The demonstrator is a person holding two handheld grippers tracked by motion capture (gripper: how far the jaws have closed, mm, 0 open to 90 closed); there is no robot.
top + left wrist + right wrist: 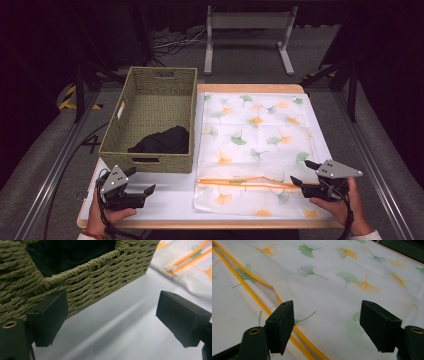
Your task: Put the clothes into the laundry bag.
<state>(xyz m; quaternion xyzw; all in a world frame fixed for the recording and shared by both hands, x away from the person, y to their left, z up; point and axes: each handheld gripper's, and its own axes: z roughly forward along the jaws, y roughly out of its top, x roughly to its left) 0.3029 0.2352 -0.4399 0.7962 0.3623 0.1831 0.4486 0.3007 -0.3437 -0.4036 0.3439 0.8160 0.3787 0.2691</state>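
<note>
Right gripper view: bag (332, 290) under gripper (327, 322).

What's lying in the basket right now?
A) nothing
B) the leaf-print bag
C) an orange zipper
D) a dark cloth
D: a dark cloth lies bunched in the near end of the basket, while the leaf-print bag lies flat on the table beside it.

Right gripper (327, 327) with jaws wide apart and nothing between them, hovering over a white leaf-print bag (332, 290), orange zip (259, 300) running past the left jaw
</note>
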